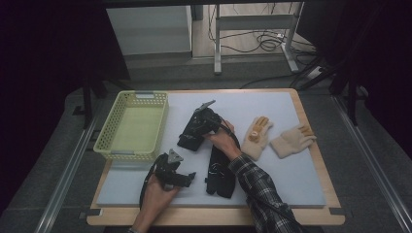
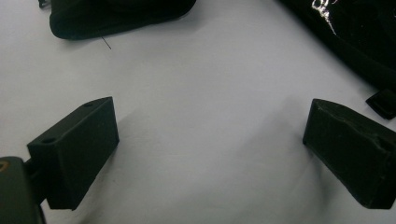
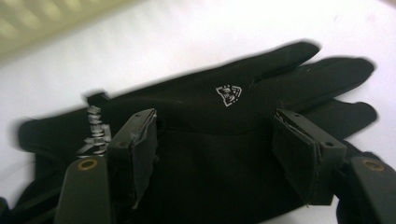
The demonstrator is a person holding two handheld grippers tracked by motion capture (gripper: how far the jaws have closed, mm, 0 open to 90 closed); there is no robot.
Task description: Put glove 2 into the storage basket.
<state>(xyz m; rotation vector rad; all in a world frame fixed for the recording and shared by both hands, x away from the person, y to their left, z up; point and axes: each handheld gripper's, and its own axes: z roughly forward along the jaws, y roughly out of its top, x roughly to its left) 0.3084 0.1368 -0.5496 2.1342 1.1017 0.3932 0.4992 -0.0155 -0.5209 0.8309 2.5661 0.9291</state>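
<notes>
Black glove (image 3: 219,116) lay on the white mat beside the yellow basket (image 1: 131,127); my right gripper (image 3: 215,149) hovered released, jaws straddling it. Closing squarely across the palm seemed wisest.

Wooden tabletop (image 1: 318,160) covered by a pale grey mat (image 1: 272,104), dark grey floor (image 1: 369,160) around it, metal rails (image 1: 65,170) along both sides, white frame legs (image 1: 217,43) behind, loose cables (image 1: 265,41), room edges unlit.
</notes>
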